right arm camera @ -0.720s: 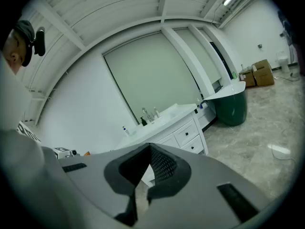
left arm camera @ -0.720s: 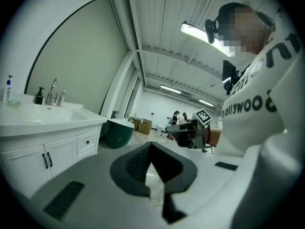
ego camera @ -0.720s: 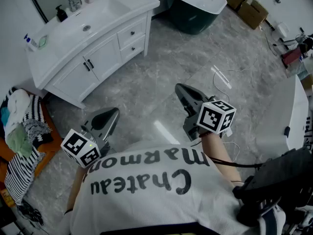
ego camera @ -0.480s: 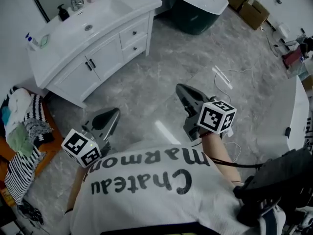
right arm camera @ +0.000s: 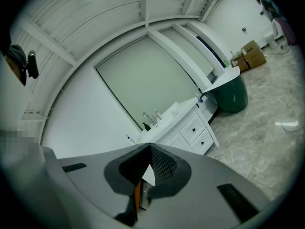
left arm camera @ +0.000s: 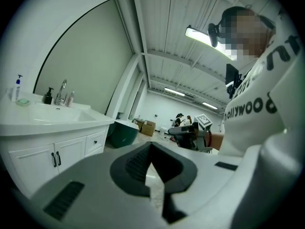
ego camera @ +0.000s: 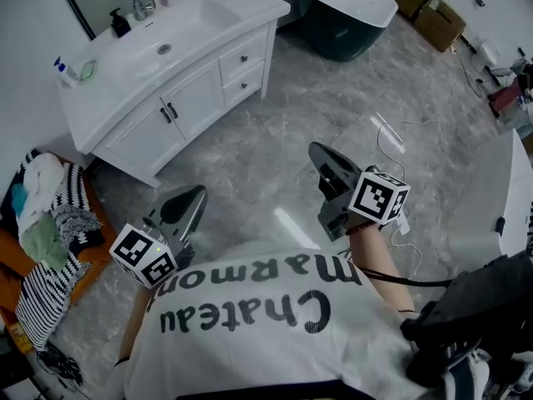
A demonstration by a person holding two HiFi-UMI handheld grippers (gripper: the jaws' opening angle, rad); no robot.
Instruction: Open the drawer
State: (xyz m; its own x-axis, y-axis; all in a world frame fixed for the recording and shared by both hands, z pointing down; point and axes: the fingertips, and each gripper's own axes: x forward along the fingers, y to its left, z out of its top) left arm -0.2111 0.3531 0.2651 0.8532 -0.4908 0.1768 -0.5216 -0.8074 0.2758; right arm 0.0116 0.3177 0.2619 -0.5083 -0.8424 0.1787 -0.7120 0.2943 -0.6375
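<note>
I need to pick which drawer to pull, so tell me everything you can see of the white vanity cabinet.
The vanity cabinet is white, looks like painted wood, with a glossy one-piece top and sunken basin. Two doors with dark bar handles sit left of two stacked drawers with small dark knobs; all are shut. It stands on the grey marbled floor against the wall. A faucet and a dark pump bottle rest on top.

Striped laundry heap (ego camera: 42, 265) cut by left edge. My white lettered shirt (ego camera: 266, 332) blocks the floor under me. White vanity drawers (right arm camera: 190, 128): knob shape too small to tell. Far figures (left arm camera: 183, 120) likewise.
</note>
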